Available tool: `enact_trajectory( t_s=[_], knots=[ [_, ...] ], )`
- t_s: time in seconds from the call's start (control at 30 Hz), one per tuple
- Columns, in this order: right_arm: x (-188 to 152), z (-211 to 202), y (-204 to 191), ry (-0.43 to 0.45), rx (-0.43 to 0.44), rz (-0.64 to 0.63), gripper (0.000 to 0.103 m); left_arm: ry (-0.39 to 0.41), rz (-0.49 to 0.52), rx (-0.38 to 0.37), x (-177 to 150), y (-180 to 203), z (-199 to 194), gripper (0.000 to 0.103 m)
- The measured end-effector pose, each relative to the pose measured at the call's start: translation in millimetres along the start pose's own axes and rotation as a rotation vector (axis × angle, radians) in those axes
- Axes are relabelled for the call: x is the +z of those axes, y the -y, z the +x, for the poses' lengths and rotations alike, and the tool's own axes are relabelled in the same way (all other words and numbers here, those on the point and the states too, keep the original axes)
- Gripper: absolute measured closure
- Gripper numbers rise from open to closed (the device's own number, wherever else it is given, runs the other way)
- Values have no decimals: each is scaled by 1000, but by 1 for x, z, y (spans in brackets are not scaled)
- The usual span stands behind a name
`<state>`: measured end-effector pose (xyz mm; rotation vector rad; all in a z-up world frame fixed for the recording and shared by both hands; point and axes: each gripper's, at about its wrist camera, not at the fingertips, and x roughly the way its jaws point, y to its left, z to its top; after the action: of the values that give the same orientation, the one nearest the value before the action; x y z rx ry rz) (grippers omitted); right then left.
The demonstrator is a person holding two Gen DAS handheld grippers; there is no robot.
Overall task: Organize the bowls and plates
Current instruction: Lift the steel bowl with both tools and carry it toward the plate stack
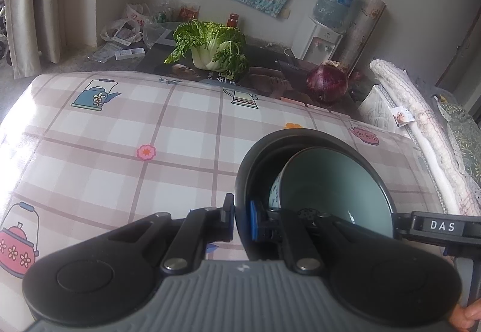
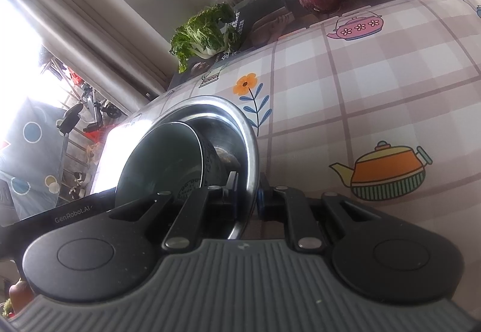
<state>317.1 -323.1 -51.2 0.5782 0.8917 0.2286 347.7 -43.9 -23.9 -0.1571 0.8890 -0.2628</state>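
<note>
My left gripper (image 1: pixel 242 222) and right gripper (image 2: pixel 246 193) each clamp opposite rims of the metal basin (image 2: pixel 249 136). The patterned bowl (image 1: pixel 327 181) sits tilted inside it. Next, I judge, I carry both level to their spot.

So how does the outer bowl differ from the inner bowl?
The outer bowl is shiny metal; the inner bowl has a dark-green inside and patterned outside. The outer bowl is wider. The left gripper and right gripper clamp its rim; the inner bowl leans loose inside. Both round, nested.

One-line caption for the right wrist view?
Right tongs clamp the steel bowl rim, a dark bowl nested inside, over the plaid tablecloth.
</note>
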Motion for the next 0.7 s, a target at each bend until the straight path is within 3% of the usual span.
enact_trajectory(
  t_s=[0.37,0.7],
  knots=[
    [0,-13,-3,13,3,0,91,14,1,-6,1,5,-14,94],
    [-8,-45,-19,38,13,-4,91,51,-1,-29,-2,9,-51,94]
  ],
)
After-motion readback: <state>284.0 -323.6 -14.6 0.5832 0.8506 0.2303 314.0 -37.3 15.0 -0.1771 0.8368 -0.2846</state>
